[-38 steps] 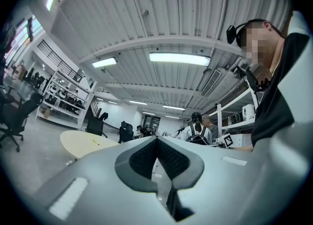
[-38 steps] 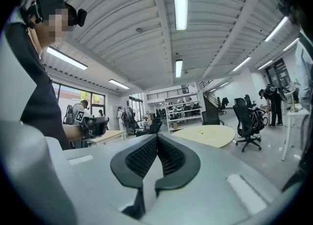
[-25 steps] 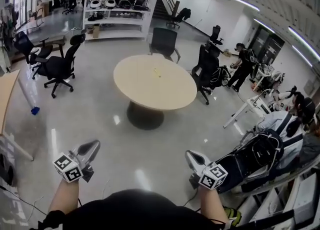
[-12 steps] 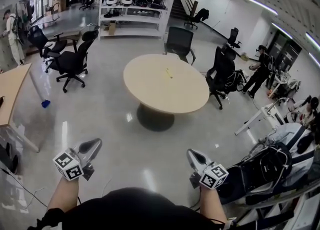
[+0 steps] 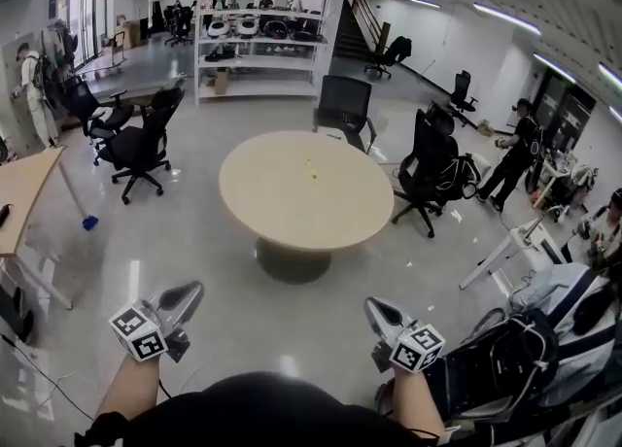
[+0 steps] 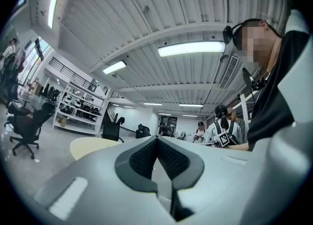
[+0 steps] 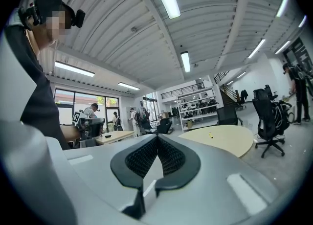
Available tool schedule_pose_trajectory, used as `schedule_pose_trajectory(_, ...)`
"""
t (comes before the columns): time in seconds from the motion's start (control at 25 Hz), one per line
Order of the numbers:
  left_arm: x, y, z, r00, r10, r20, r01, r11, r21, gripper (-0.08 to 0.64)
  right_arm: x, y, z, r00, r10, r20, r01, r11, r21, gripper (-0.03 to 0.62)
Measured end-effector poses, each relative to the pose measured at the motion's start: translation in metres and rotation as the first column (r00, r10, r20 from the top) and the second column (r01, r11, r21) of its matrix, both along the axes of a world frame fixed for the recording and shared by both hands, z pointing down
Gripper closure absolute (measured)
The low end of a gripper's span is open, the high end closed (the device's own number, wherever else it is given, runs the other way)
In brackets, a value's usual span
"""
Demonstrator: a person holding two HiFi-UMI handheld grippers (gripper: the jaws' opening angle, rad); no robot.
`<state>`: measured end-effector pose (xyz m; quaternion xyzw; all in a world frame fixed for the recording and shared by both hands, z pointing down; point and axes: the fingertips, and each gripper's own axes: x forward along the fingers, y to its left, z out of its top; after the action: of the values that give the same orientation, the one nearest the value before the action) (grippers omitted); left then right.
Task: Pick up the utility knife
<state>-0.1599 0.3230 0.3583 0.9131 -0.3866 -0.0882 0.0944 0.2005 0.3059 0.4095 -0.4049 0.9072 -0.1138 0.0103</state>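
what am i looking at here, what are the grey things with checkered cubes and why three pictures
No robot here: a person wears a head camera and holds a hand-held gripper in each hand. The head view looks down at the left hand-held gripper and the right hand-held gripper; the marker cubes are part of them. The other two pictures come from cameras riding on each one, looking along its jaws. Both pairs of jaws are shut, holding nothing. Ahead stands a round table with a small yellow object on it, probably the utility knife, though too small to be sure.
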Motion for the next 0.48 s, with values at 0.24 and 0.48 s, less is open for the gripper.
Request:
schedule_pose_trajectory(0.24, 0.06, -0.013, -0.003, 0.999, 0.018, 0.028, -0.018, 1.0, -0.011, 0.566, 0.065, -0.007, 0.004, 0.999, 0.036, 0.013, -0.036, 0.999, 0.002, 0.577)
schedule_pose_trajectory(0.48, 0.084, -0.037, 0.001, 0.998, 0.061, 0.022, -0.061, 0.998, -0.01, 0.566, 0.092, -0.015, 0.014, 0.997, 0.077, 0.016, -0.077, 0.997, -0.018, 0.577)
